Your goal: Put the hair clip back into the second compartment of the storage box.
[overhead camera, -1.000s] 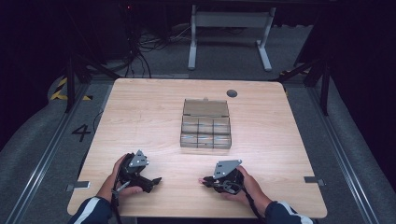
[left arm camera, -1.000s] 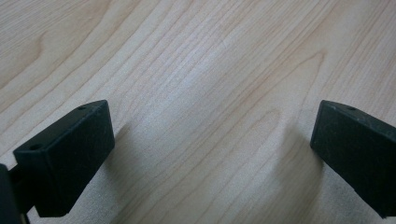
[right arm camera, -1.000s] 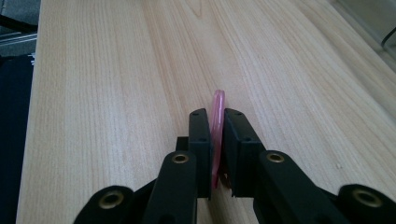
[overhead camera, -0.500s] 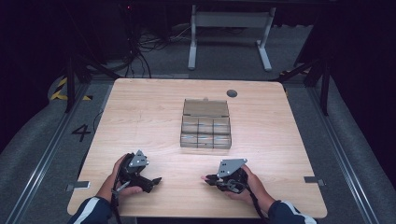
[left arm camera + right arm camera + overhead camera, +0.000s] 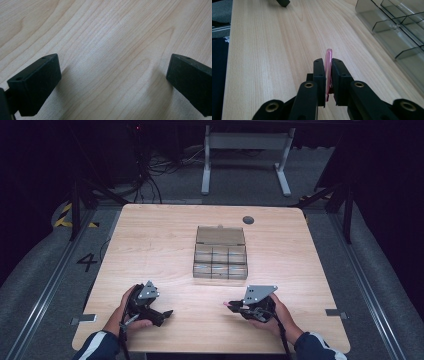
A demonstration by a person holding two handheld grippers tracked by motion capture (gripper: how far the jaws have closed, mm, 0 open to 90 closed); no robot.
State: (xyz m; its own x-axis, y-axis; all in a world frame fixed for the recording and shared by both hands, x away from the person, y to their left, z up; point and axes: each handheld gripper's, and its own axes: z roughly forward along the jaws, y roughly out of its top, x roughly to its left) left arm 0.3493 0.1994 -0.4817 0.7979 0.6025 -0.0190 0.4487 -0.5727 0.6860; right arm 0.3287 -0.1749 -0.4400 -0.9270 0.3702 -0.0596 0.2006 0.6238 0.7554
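My right gripper (image 5: pixel 228 305) hovers near the table's front right, pointing left, shut on a thin flat pink piece (image 5: pixel 226 304). In the right gripper view the pink piece (image 5: pixel 328 56) stands on edge between the two black pads (image 5: pixel 320 72) and sticks out past their tips. My left gripper (image 5: pixel 167 312) rests at the front left with its jaws wide apart. In the left gripper view the left gripper (image 5: pixel 112 82) has only bare wood between its pads (image 5: pixel 37 82). A clear box (image 5: pixel 220 257) with several compartments sits mid-table, its lid open.
The wooden table (image 5: pixel 150 245) has a dark round grommet (image 5: pixel 248 220) near its far edge. In the right gripper view the clear box (image 5: pixel 392 25) lies to the right, and the left gripper's tip (image 5: pixel 283 3) shows at the top.
My right gripper has lifted slightly and shifted a little to the right, still holding the pink piece. The left gripper has stayed put.
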